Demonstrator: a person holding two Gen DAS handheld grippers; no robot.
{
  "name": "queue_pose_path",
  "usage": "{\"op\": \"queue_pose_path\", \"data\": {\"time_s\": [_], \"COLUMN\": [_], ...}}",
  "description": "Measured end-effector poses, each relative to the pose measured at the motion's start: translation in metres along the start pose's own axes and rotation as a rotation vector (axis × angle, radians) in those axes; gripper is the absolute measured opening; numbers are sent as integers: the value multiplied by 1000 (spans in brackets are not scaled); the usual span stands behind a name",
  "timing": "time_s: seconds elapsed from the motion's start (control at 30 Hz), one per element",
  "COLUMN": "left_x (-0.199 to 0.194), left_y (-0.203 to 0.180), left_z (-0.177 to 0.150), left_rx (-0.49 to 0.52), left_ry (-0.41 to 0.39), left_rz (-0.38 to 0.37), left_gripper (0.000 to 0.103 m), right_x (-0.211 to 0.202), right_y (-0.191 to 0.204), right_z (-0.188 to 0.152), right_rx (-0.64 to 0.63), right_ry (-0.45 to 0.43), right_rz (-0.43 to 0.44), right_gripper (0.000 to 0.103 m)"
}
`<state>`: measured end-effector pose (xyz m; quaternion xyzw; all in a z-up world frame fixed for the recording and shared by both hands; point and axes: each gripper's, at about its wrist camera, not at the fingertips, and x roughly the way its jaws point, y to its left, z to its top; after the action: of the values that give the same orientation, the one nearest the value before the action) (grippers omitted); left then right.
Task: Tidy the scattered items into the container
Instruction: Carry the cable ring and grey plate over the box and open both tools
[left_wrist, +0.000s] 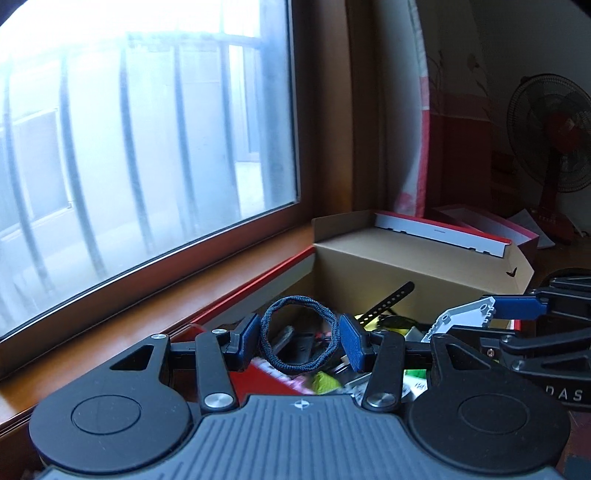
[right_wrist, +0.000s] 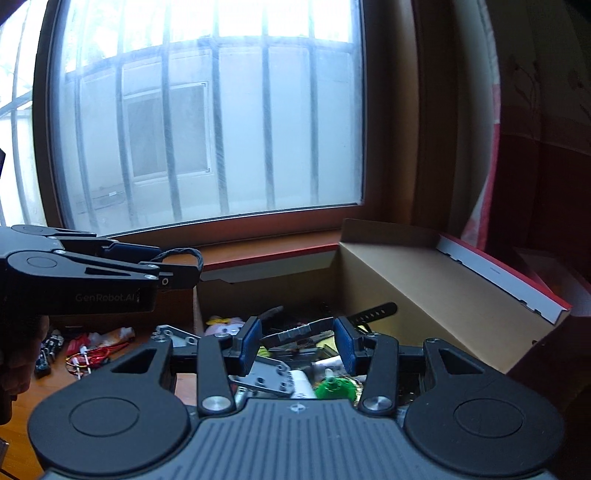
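Two grippers: left (left_wrist: 298, 338) pinching braided fabric hair-tie loop (left_wrist: 298, 334), right (right_wrist: 298, 343) spread, poss. grazing ribbed gray bar (right_wrist: 297, 330) over cardboard box (right_wrist: 424, 291).

A home room is shown. A barred window (right_wrist: 207, 122) fills the upper frame above a wooden sill (left_wrist: 110, 332); a curtain (left_wrist: 417, 122) and a standing fan (left_wrist: 554, 147) are seen at right, with toys (right_wrist: 92, 350) scattered lower left.

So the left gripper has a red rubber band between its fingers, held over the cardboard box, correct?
Not quite: the left gripper holds a dark blue fabric hair tie, not a red rubber band. The left wrist view shows it between the fingers, over the cardboard box.
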<state>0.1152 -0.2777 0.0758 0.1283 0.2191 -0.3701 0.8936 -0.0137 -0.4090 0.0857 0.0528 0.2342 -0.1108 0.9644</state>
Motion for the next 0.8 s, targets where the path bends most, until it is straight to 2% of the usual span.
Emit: {"op": "queue_pose_path", "data": {"time_s": [0.43, 0.8], "left_x": [58, 100], "left_y": [-38, -54], "left_z": [13, 13], "left_rx": [2, -27], "left_ry": [67, 154], "left_rz": [-58, -52], "left_gripper": [48, 48], "right_x": [16, 41], "right_y": [-56, -79], "right_z": [-11, -21], "right_rx": [50, 88], "right_ry": [33, 91], "right_rz": [-58, -72], "right_gripper": [46, 46]}}
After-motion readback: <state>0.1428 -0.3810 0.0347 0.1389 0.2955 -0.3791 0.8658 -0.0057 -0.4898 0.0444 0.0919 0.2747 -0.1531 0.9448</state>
